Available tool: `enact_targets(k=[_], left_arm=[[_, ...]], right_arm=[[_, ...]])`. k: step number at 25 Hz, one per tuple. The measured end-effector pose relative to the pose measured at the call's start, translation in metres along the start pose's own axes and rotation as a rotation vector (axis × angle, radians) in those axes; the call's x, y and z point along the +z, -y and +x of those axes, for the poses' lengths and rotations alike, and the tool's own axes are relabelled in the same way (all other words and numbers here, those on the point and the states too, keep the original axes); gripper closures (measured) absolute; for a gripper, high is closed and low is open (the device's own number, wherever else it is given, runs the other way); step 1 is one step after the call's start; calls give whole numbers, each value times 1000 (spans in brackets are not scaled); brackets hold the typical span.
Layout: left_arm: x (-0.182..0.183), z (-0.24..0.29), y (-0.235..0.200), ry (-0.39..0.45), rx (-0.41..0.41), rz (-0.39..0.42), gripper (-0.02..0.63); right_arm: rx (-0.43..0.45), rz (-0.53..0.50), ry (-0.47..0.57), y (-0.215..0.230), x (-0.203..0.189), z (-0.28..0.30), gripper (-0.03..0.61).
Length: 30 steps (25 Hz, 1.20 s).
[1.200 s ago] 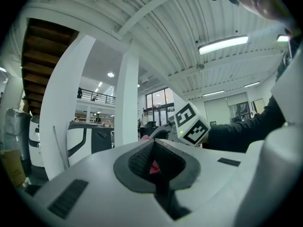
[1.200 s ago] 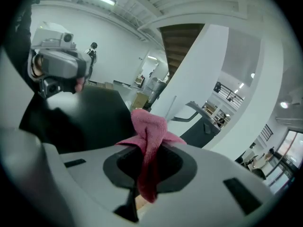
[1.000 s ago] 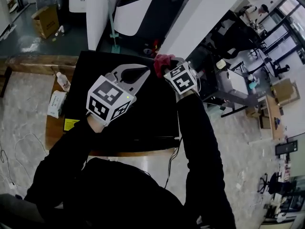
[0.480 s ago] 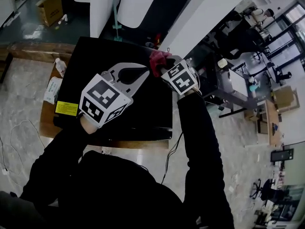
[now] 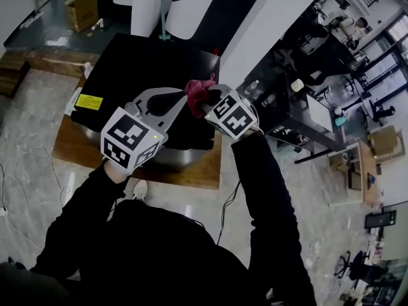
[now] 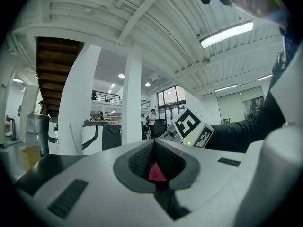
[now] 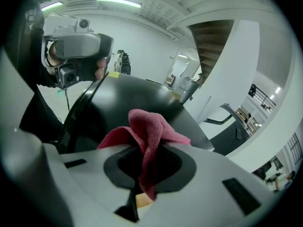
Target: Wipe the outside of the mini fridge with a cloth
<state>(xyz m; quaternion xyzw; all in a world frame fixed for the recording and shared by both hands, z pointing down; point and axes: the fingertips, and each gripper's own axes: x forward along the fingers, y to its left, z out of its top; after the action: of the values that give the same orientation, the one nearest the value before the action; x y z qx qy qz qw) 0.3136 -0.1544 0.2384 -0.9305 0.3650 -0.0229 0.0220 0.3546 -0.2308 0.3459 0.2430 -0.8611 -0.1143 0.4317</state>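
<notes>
Mini fridge (image 5: pixel 143 69): black, stands on a wooden board (image 5: pixel 191 171) on the floor, top face toward the head camera. Yellow label (image 5: pixel 89 102) at the top's left edge.

Cloth (image 5: pixel 197 93): red, bunched, at the top's right edge near the front corner. The right gripper (image 5: pixel 205 104) pinches it, with one fold hanging down between the jaws. Contact with the fridge: cannot tell.

Left gripper (image 5: pixel 183 98): just beside the cloth, jaws pressed together on nothing.

Step, as I judge it: wiping the top, working near the right edge. The next move calls for laying the wad flat and dragging it along the surface.

Right gripper view only: the cloth (image 7: pixel 149 129) over the glossy black top (image 7: pixel 123 91). Left gripper view: only a red sliver (image 6: pixel 156 172) past its closed tips.
</notes>
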Motion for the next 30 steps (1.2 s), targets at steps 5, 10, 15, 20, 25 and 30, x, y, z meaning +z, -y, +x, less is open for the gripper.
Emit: enact_targets(k=[5, 10, 15, 20, 25, 30], left_arm=[[-4, -31, 38, 9, 70, -10, 609], [-19, -67, 79, 7, 116, -20, 609], [-19, -99, 108, 40, 152, 18, 609], [-23, -125, 116, 84, 184, 57, 609], [-50, -135, 119, 120, 199, 53, 609], [-104, -113, 122, 97, 196, 20, 609]], right_arm=[[68, -39, 17, -47, -2, -32, 532], [234, -33, 47, -106, -5, -66, 531], [99, -89, 242, -147, 20, -108, 526], [-279, -323, 378, -198, 24, -121, 525], [-534, -460, 369, -213, -4, -79, 525], [-521, -413, 342, -218, -32, -40, 525]])
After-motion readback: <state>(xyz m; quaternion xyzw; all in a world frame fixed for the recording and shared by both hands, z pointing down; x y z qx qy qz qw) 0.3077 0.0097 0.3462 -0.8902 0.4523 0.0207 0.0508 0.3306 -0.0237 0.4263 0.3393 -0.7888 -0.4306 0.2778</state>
